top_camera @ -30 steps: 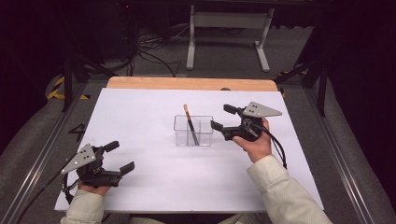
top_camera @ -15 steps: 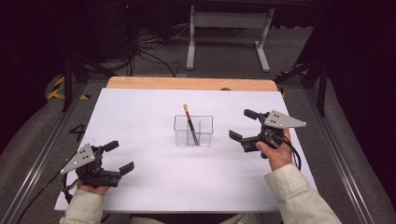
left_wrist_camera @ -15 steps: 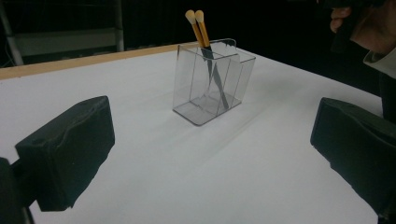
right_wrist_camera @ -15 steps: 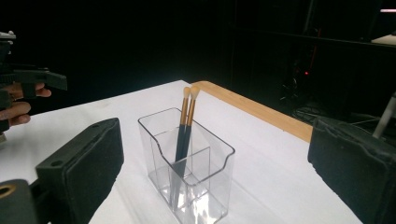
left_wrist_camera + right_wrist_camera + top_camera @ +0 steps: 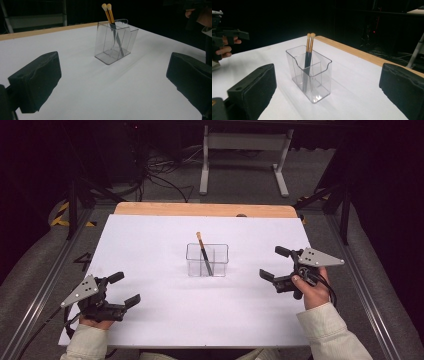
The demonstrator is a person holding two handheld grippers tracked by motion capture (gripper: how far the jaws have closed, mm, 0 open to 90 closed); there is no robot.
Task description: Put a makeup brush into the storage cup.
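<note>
A clear plastic holder (image 5: 207, 260) with compartments stands in the middle of the white sheet. Two brushes (image 5: 308, 53) with pale tips, orange ferrules and dark handles lean upright in it, side by side. My right gripper (image 5: 274, 263) hovers to the right of the holder, apart from it. Its jaws have just been opening and stand open with nothing between the pads (image 5: 255, 86). My left gripper (image 5: 126, 288) rests near the front left of the sheet, open and empty, its pads (image 5: 37, 78) wide apart and pointing toward the holder (image 5: 113, 41).
The white sheet (image 5: 165, 325) covers most of the table; a wooden strip (image 5: 205, 209) shows along the far edge. Metal rails (image 5: 360, 290) run down both sides. A metal stand (image 5: 245, 142) and cables lie on the floor beyond.
My right gripper has drawn away from the holder to the right and toward the person, with its jaws spreading wider. The left gripper and the holder have stayed put.
</note>
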